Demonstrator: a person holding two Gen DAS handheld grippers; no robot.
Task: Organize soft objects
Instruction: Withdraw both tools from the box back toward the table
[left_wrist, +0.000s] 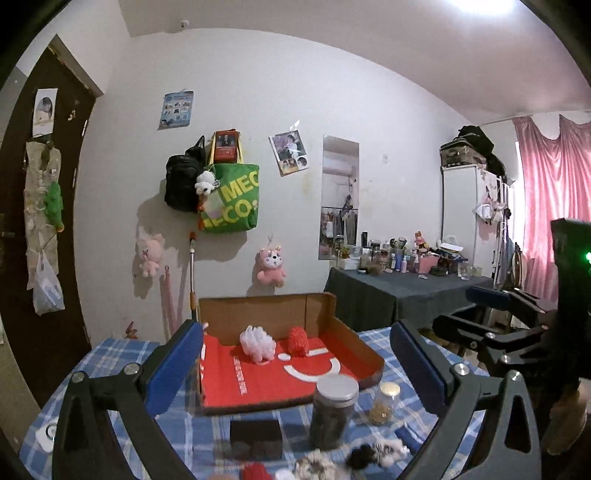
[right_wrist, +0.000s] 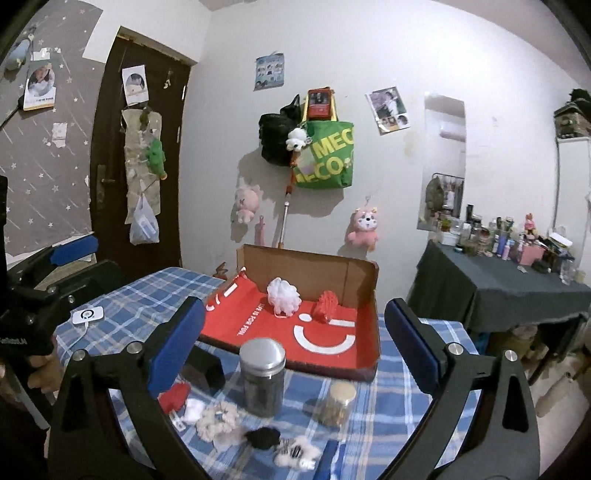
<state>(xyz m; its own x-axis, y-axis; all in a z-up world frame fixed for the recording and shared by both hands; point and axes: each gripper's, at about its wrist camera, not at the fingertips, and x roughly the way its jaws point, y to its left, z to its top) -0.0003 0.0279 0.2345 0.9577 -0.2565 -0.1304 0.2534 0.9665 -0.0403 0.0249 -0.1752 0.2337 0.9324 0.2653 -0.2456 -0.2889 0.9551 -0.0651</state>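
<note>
An open cardboard box (left_wrist: 258, 306) (right_wrist: 306, 262) with a red lining stands at the back of the plaid table (right_wrist: 388, 406). Inside it lie a white mesh pouf (left_wrist: 257, 343) (right_wrist: 283, 295) and a red one (left_wrist: 298, 340) (right_wrist: 325, 304). At the table's near edge lie a red soft item (right_wrist: 175, 397), a cream scrunchie (right_wrist: 218, 421), a black scrunchie (right_wrist: 263, 437) and a fluffy white one (right_wrist: 295, 452). My left gripper (left_wrist: 295, 369) and right gripper (right_wrist: 295, 349) hover side by side above these, both open wide and holding nothing.
A dark jar with a metal lid (right_wrist: 263, 373) and a small gold-lidded jar (right_wrist: 338, 404) stand between the soft items and the box. A black block (left_wrist: 255, 435) sits left of them. A cluttered dark-clothed table (right_wrist: 498, 288) stands at right.
</note>
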